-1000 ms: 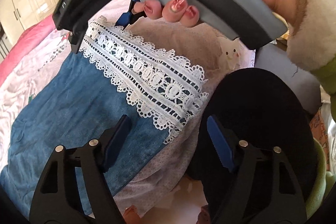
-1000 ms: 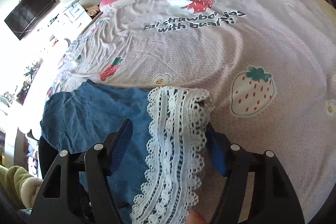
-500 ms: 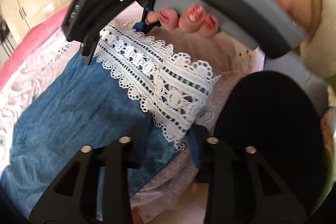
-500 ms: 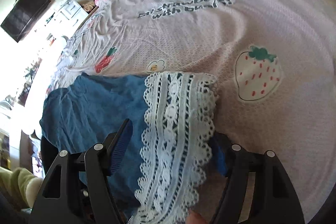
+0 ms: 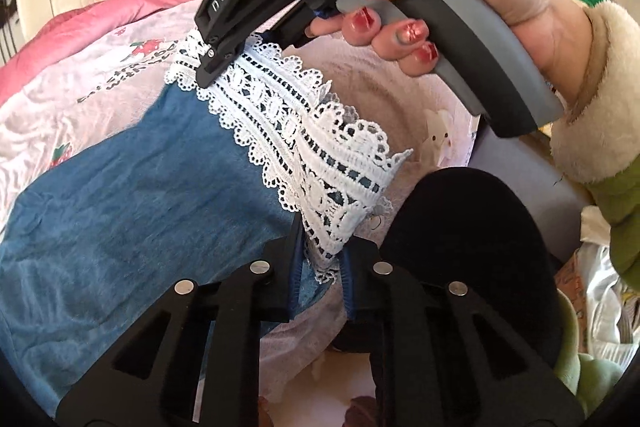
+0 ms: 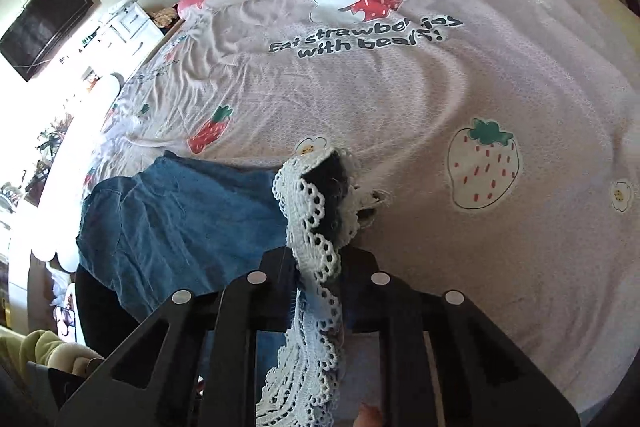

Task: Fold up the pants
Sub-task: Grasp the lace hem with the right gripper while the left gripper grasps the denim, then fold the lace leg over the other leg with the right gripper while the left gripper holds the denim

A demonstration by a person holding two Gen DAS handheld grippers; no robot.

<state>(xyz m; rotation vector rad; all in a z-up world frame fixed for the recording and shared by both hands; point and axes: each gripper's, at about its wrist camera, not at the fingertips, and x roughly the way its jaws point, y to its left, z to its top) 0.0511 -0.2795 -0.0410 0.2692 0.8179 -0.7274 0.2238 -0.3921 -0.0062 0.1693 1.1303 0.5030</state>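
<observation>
Here, my left wrist view: left gripper [image 5: 320, 263], jaws just closed, pinching the white lace hem [image 5: 304, 147] of the blue pants [image 5: 140, 211] on the strawberry bedspread [image 5: 52, 115], right gripper [image 5: 218, 65] biting the hem's far end, only here my hand [image 5: 460, 7] on its handle; right wrist view: right gripper [image 6: 318, 279], jaws just closed, clamping bunched lace hem [image 6: 316, 227], pants [image 6: 180, 227] spread leftward, bedspread [image 6: 400, 99] lettering showing.

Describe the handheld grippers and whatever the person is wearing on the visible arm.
Both grippers are black plastic with triangular cut-outs, silver rivets and blue finger pads. The right gripper has a grey pistol handle and white letters "DAS". The right hand has red-painted nails; its sleeve is green with a cream fleece cuff.
</observation>
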